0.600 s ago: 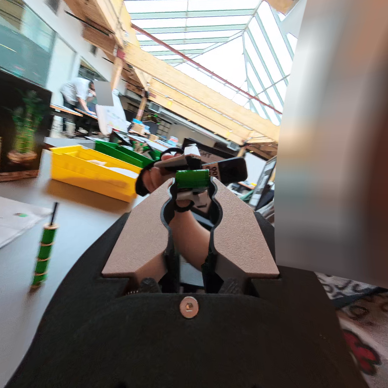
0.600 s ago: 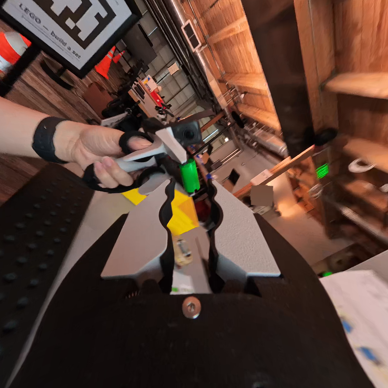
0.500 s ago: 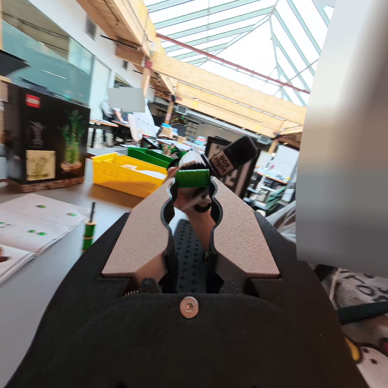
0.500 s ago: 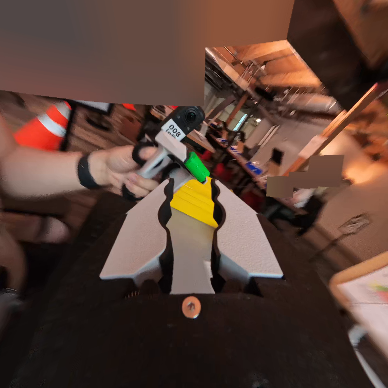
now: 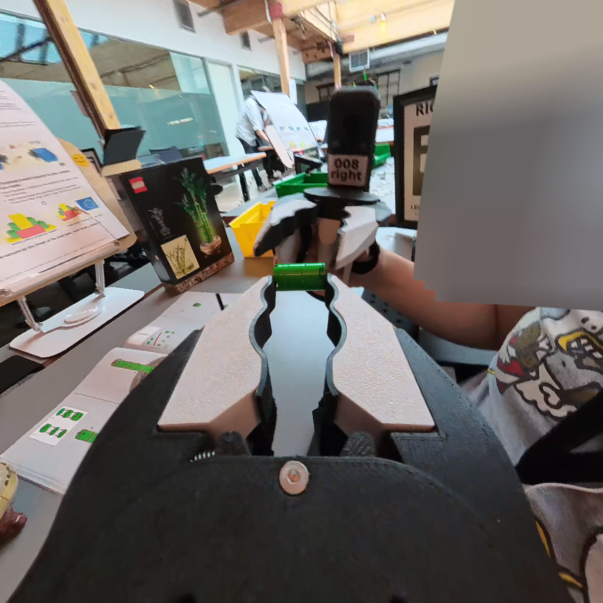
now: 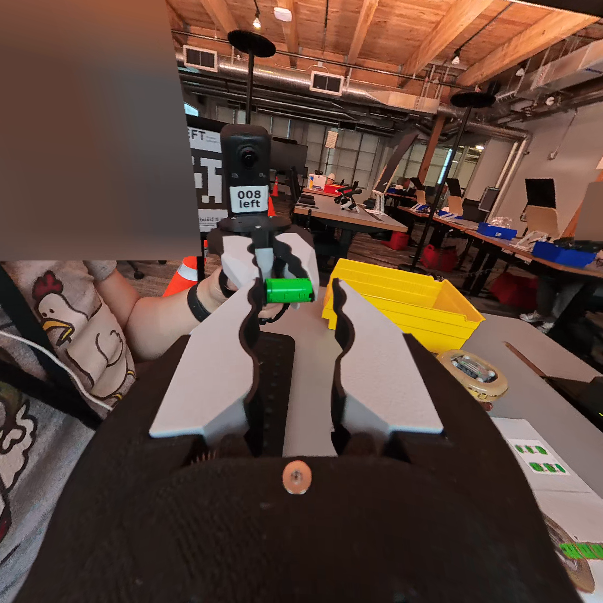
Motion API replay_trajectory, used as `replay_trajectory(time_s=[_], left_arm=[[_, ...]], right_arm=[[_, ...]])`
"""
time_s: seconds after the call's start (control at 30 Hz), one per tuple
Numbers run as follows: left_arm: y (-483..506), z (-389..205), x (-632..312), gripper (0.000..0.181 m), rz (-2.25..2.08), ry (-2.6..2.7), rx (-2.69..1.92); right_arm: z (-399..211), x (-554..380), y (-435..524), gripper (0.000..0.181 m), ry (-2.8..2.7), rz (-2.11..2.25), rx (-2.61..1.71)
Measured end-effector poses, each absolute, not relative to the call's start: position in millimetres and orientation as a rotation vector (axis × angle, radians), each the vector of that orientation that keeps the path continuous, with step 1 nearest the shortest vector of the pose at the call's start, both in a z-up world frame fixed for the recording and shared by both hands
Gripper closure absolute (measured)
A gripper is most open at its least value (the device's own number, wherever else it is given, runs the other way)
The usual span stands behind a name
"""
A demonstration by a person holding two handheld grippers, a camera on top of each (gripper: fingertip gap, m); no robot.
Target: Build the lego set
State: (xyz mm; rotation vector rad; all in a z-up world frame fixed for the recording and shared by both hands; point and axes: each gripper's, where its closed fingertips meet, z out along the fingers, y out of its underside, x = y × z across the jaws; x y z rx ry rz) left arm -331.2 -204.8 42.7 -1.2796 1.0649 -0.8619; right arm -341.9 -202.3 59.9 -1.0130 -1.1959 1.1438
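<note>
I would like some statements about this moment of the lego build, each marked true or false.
1. The left tool grips a green cylinder piece at its fingertips. True.
2. The right tool is shut on a piece. False: its jaws stand apart, with nothing between them.
3. The yellow bin stands on the table. True.
4. The lego box lies flat. False: it stands upright.
</note>
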Motion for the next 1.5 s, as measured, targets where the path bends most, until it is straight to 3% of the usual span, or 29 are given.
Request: replay_trajectory(time_s=[0.33,1.5], left_arm=[[-216,34,-323,0.152,-0.755,1.182,-1.228],[-219,26,-317,0.153,-0.608,1.273,-1.194]], right_arm=[[45,-339,-218,0.154,-1.396,1.118,-1.019],[37,-333,-222,0.154,-1.460,0.951,-0.943]])
